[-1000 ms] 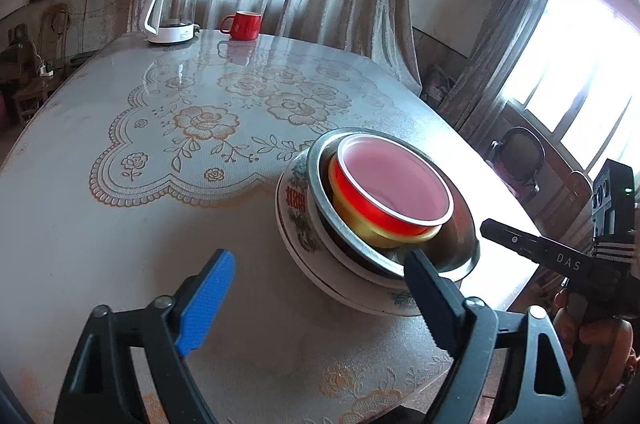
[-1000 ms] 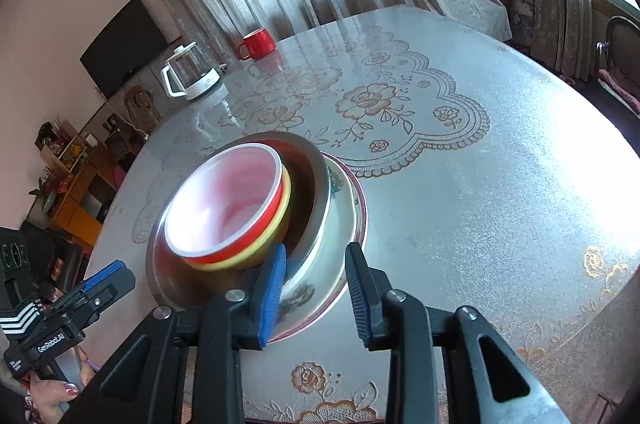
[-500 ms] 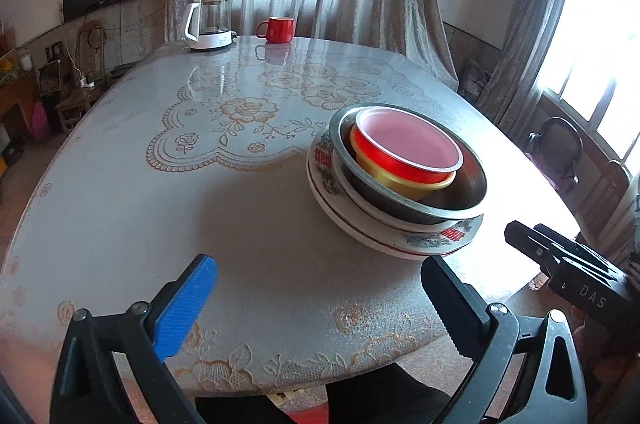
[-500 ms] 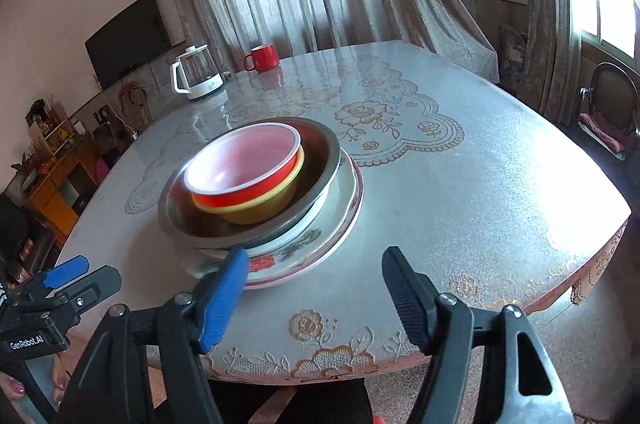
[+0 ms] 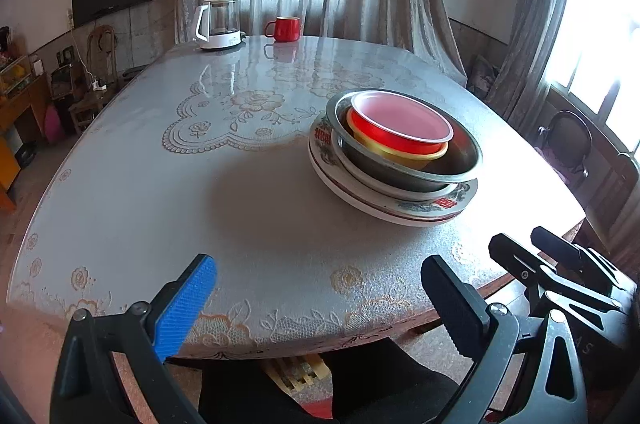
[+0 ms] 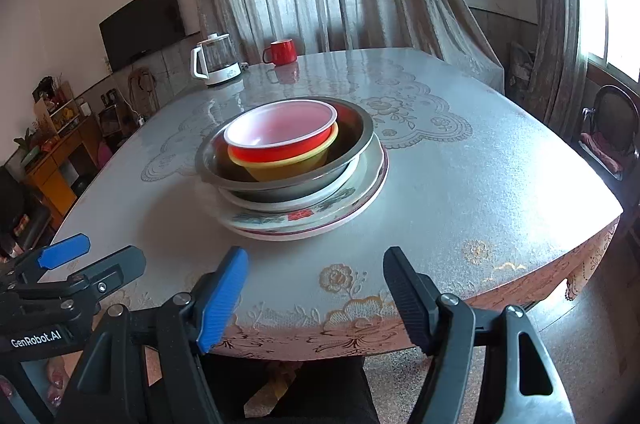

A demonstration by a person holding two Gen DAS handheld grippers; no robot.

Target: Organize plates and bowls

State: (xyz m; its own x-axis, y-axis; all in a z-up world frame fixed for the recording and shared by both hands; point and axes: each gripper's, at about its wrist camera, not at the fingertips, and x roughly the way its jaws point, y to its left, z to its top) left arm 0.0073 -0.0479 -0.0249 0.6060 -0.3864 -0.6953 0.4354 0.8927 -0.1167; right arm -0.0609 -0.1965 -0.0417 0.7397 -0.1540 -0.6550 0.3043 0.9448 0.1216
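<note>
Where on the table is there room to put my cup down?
Lots of room. The near table between the stack of bowls and the front edge is bare, and so is the lace middle between the stack and the kettle. The right side past the stack is bare too. It is crowded only at the stack and by the kettle and red mug.

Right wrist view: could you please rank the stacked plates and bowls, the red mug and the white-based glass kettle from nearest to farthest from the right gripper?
From the right gripper:
1. Stacked plates and bowls, straight ahead.
2. White-based glass kettle, far left.
3. Red mug, far edge, slightly behind the kettle.
</note>
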